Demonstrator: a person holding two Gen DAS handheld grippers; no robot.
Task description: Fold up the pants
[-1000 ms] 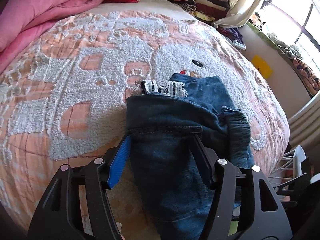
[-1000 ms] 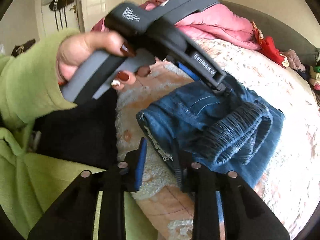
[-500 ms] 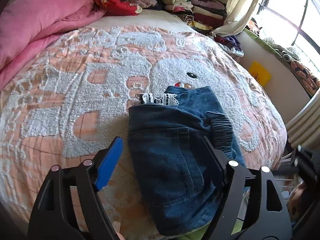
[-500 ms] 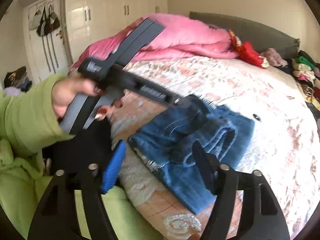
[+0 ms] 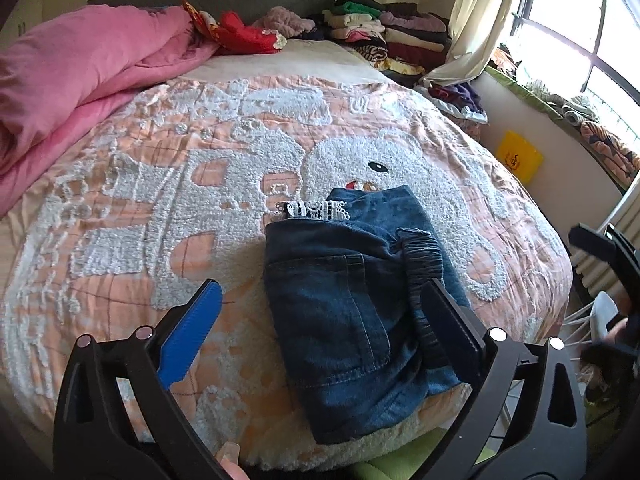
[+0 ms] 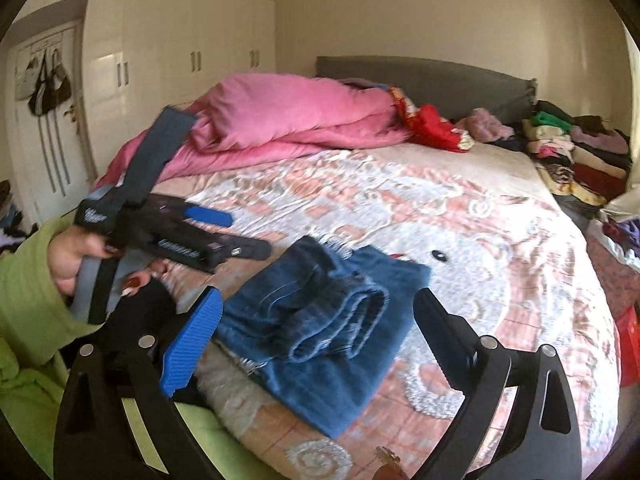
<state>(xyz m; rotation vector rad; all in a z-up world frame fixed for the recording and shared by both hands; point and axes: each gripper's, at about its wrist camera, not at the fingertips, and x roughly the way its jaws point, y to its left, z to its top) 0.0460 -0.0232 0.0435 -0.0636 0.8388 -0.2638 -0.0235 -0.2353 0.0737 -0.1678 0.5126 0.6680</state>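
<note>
The blue denim pants (image 5: 352, 308) lie folded in a compact bundle near the front edge of the bed, with a white lace trim at the far end. They also show in the right wrist view (image 6: 320, 320). My left gripper (image 5: 320, 300) is open and empty, raised above the pants and back from them. My right gripper (image 6: 316, 308) is open and empty, held back from the bundle. The left gripper also shows in the right wrist view (image 6: 244, 232), held in a hand with a green sleeve, left of the pants.
The bed has a peach and white tufted bedspread (image 5: 200, 160). A pink duvet (image 5: 80, 64) is heaped at the far left. Stacks of folded clothes (image 5: 380, 36) sit at the far right by the grey headboard. A window and curtain are at the right.
Both grippers have opened wide and pulled back from the folded pants, which stay on the bed. The right gripper has let go of the fabric.
</note>
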